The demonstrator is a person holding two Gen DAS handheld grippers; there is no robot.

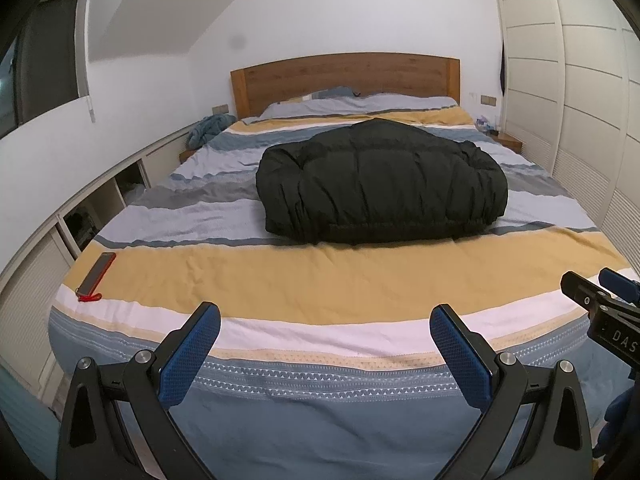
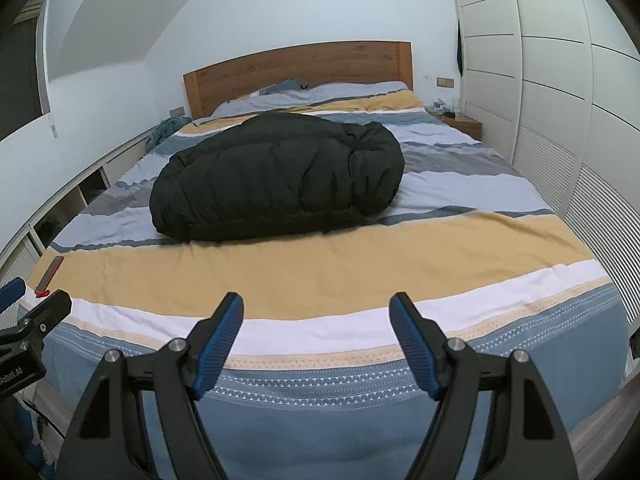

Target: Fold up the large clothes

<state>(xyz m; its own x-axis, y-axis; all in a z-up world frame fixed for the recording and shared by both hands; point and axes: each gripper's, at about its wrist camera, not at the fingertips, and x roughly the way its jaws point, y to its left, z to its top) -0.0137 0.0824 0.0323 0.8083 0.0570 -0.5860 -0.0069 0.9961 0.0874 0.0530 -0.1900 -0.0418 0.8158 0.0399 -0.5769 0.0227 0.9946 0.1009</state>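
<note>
Left black two-finger gripper with blue textured pads [image 1: 325, 320]: jaws spread wide, nothing between them, poised over the foot edge of the bed. Right black two-finger gripper with blue textured pads [image 2: 317, 308]: likewise spread wide and empty, just beside the left, at about the same height.

Directly below both: striped bedspread in blue, white, mustard and grey [image 1: 280, 276], lying fairly smooth. Well ahead of the jaws, past the broad mustard band, near the middle of the bed: bulky black quilted puffer jacket [image 1: 380, 184], [image 2: 276, 180], lying in a rounded, compact mound, elastic hem facing the grippers. Cannot tell whether sleeves are tucked under. Far to the left, near the bed's corner: slim red phone with red strap [image 1: 97, 275]. Beyond everything: brown wooden headboard [image 1: 344, 76].

Judged step: either 1 fold already in place or the very start, both grippers clear of the garment. Next move likely calls for reaching well forward, closing on the near hem at 2 spread points, and lifting evenly, since the puffy filling will spring back and slide.
</note>
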